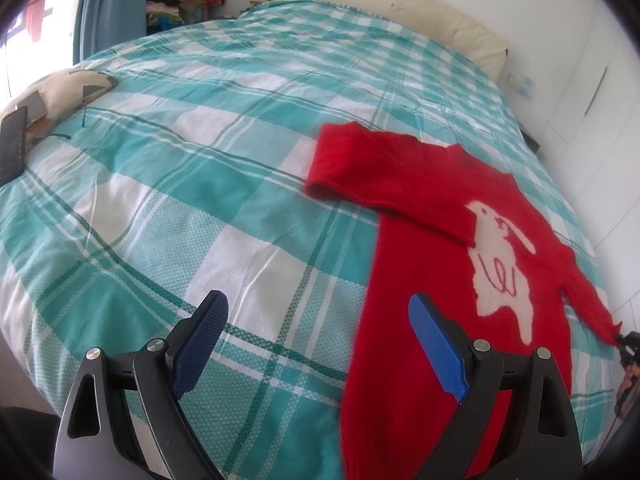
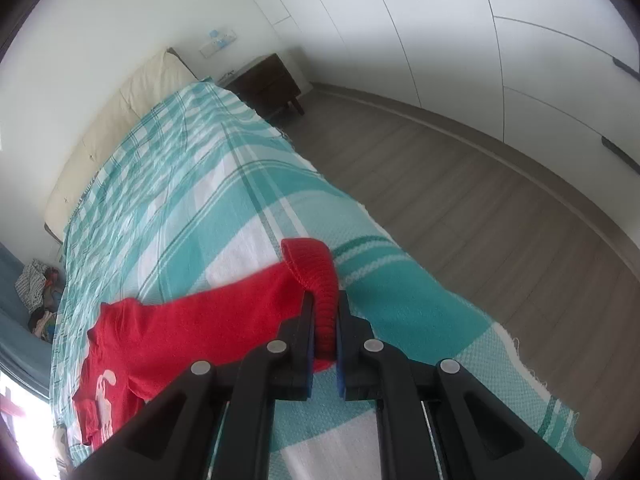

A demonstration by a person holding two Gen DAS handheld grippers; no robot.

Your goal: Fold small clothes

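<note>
Right gripper (image 2: 325, 304) jaws clamped on sleeve cuff (image 2: 316, 268) of red sweater (image 1: 420, 280). Left gripper (image 1: 318, 328) jaws stood wide, empty, sweater at 3 o'clock. No legible writing.

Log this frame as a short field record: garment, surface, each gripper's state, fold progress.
garment: red sweater with a white animal motif, lying flat
surface: teal-and-white checked bedspread
left gripper: open, holding nothing, over the bedspread beside the sweater's hem
right gripper: shut on the sleeve cuff
fold progress: one sleeve already folded across the chest, the other stretched outward
</note>
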